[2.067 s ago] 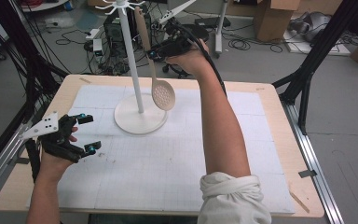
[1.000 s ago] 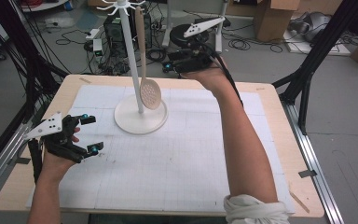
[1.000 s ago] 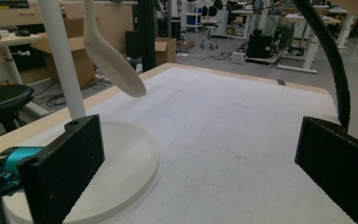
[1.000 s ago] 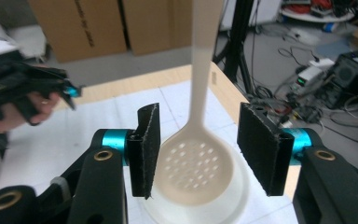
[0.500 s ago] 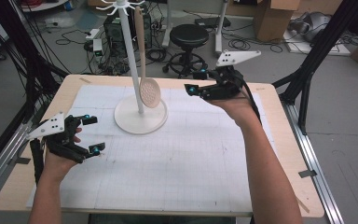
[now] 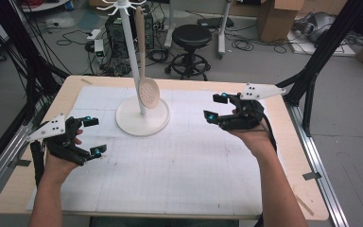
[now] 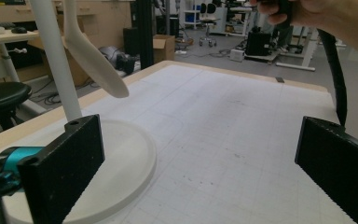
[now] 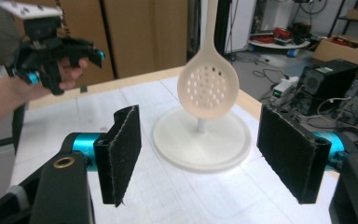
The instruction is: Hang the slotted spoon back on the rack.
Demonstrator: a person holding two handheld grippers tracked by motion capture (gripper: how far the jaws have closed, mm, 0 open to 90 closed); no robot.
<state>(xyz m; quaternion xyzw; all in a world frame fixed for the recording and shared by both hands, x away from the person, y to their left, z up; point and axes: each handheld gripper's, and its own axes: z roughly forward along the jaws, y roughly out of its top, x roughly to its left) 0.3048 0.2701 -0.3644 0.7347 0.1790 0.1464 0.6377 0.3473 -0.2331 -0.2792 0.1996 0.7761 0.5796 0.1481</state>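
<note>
2 tools, both wide open, nothing in them. Left tool (image 6: 93, 136) at lower left of the frame, right tool (image 6: 217, 107) at mid right, both over the bench (image 6: 283, 156). Between them: 1 white stand (image 6: 142, 116) w/ 1 spoon w/ holes (image 6: 148, 92) hanging on it, long way up-down, bowl at bottom. 1 black stool (image 6: 192, 37) behind the bench.

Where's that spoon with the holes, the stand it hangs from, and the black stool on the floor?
Slotted spoon (image 8: 208, 87): right gripper view, middle of its perforated bowl.
Stand (image 6: 142, 122): high view, round white base on the table.
Stool (image 6: 193, 34): high view, its black seat.
</note>
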